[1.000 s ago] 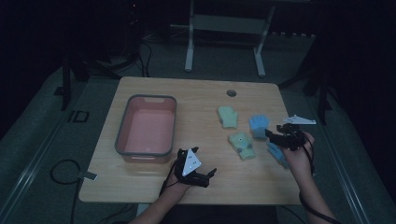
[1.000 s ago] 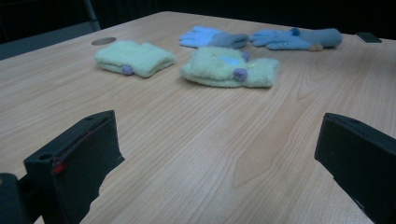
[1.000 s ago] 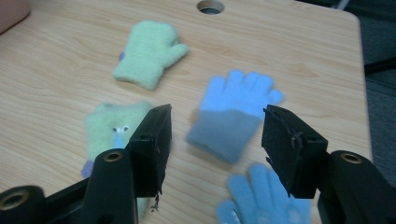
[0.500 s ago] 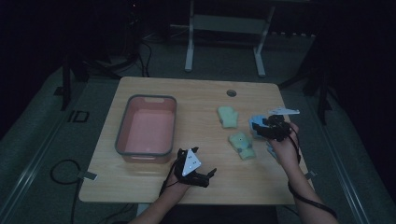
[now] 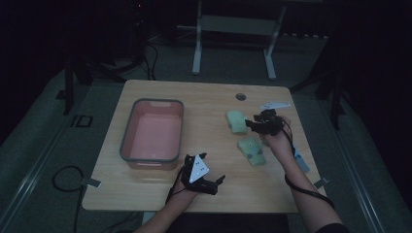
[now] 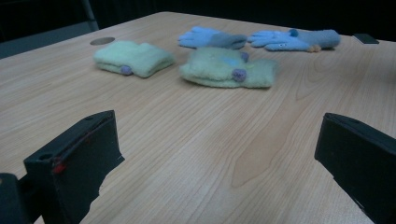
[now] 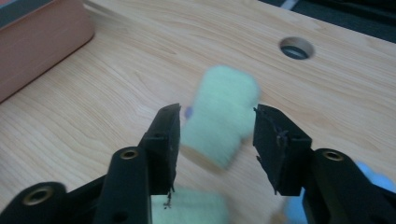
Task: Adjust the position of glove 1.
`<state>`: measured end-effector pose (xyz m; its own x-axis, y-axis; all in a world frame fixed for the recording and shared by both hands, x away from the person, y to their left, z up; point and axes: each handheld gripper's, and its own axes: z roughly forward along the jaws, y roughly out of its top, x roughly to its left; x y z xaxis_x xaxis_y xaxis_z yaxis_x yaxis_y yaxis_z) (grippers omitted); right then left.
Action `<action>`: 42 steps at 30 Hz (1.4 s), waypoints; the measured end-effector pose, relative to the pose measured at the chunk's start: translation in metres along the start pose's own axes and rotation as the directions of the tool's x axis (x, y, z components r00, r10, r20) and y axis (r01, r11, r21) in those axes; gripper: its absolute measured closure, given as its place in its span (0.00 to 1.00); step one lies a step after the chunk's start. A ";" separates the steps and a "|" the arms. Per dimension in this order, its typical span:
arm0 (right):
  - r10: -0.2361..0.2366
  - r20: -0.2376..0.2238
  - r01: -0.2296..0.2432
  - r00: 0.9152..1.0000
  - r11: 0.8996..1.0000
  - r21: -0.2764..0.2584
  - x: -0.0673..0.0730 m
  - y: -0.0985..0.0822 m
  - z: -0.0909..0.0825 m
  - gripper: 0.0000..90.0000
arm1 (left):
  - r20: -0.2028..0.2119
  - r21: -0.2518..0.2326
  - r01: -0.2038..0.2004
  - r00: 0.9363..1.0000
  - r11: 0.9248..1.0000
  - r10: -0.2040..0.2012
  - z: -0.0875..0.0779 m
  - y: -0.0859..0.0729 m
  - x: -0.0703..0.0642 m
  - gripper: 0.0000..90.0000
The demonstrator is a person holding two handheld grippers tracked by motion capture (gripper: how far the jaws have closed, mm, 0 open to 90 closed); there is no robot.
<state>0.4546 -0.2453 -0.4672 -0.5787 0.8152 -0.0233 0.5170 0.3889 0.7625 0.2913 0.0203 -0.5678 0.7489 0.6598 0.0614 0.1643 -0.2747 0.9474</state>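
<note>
Right gripper (image 7: 215,144): jaws narrowing around far green glove (image 7: 223,119), not yet pinching; next, close and lift toward pink tub (image 5: 153,133)

left gripper (image 5: 206,180): black handheld two-jaw tool with a pale grey three-cornered plate on top, small dark dots on the plate
left jaws: chunky matte black blocks, tiny red mark on one
right gripper (image 5: 257,125): black, same grey plate, brass-ringed screw holes on the arms
cable: black, trailing along the forearm
sleeves: dark
</note>
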 end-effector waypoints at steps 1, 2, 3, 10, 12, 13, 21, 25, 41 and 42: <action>-0.008 -0.003 0.008 1.000 1.000 0.003 0.001 0.002 0.005 0.58 | 0.000 0.000 -0.001 1.000 1.000 0.001 0.000 0.000 0.000 0.00; -0.006 -0.010 0.006 1.000 1.000 0.009 0.002 0.003 0.009 0.58 | -0.001 0.000 -0.001 1.000 1.000 0.001 0.000 0.000 0.000 0.00; -0.008 -0.013 0.008 1.000 1.000 0.013 0.002 0.005 0.013 0.58 | -0.001 0.001 -0.001 1.000 1.000 0.001 0.000 0.000 0.000 0.00; -0.003 -0.019 0.004 1.000 0.998 0.065 -0.002 0.013 0.044 0.65 | 0.001 0.001 -0.004 1.000 1.000 0.004 0.000 0.000 0.000 0.00; -0.004 -0.015 0.005 1.000 0.997 0.081 -0.003 0.015 0.052 0.65 | 0.003 0.001 -0.002 1.000 1.000 0.002 0.000 0.000 0.000 0.00; -0.008 -0.011 0.009 1.000 0.996 0.089 -0.004 0.015 0.056 0.65 | 0.003 0.001 -0.003 1.000 1.000 0.003 0.000 0.000 0.000 0.00; -0.018 -0.001 0.018 1.000 0.994 0.112 -0.014 0.014 0.084 0.62 | 0.008 0.000 0.005 1.000 1.000 -0.005 0.000 0.000 0.000 0.00; -0.027 -0.005 0.028 1.000 0.991 0.127 -0.017 0.014 0.096 0.63 | 0.012 -0.001 0.012 1.000 1.000 -0.012 0.000 0.000 0.001 0.00; -0.057 -0.027 0.061 0.998 0.984 0.170 -0.020 -0.001 0.117 0.72 | 0.006 -0.003 0.019 1.000 1.000 -0.019 0.000 0.000 0.001 0.00; -0.055 -0.030 0.059 0.998 0.983 0.172 -0.019 0.000 0.117 0.76 | 0.006 -0.002 0.020 1.000 1.000 -0.020 0.000 0.000 0.002 0.00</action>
<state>0.5390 -0.2106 -0.5427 -0.6248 0.7794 -0.0461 0.5823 0.5046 0.6374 0.2923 0.0216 -0.5678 0.7495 0.6607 0.0402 0.1781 -0.2598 0.9491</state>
